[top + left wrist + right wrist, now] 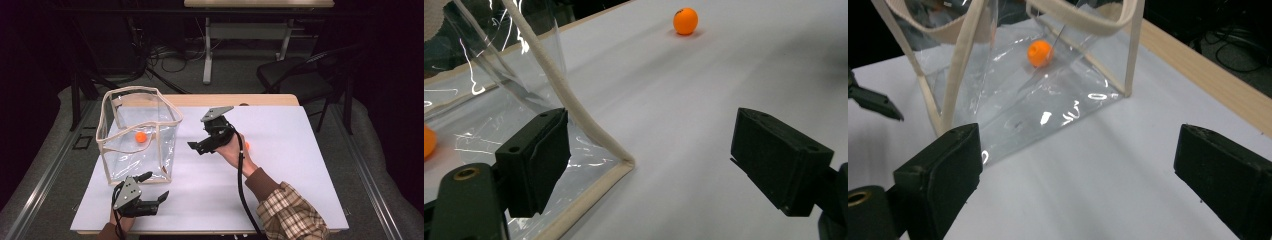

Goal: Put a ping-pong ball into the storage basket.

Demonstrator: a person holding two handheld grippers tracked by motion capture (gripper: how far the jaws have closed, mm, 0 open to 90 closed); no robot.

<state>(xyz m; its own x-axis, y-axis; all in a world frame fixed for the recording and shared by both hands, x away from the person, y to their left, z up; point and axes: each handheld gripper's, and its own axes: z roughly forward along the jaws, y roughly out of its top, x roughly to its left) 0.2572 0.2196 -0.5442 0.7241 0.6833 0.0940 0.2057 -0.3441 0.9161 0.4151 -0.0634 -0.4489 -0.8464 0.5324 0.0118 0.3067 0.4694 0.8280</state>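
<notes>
White table (280, 200) surface: one small orange ball (686, 21) lies loose just behind the right hand-held gripper (200, 146), jaws wide and empty. Left hand-held gripper (155, 200), also wide, sits at the clear plastic bag (120, 150) corner; second orange ball (141, 137) inside.

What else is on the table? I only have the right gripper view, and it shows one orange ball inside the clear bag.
Observer: A second orange ball lies on the white table cover, outside the bag.
Operator: Where is it from my gripper?
Observer: In the high view it sits just behind the right hand, on the side away from the bag.
Operator: And the left gripper?
Observer: The left gripper is open. The bag's near bottom corner lies between its fingers, not pinched.
</notes>
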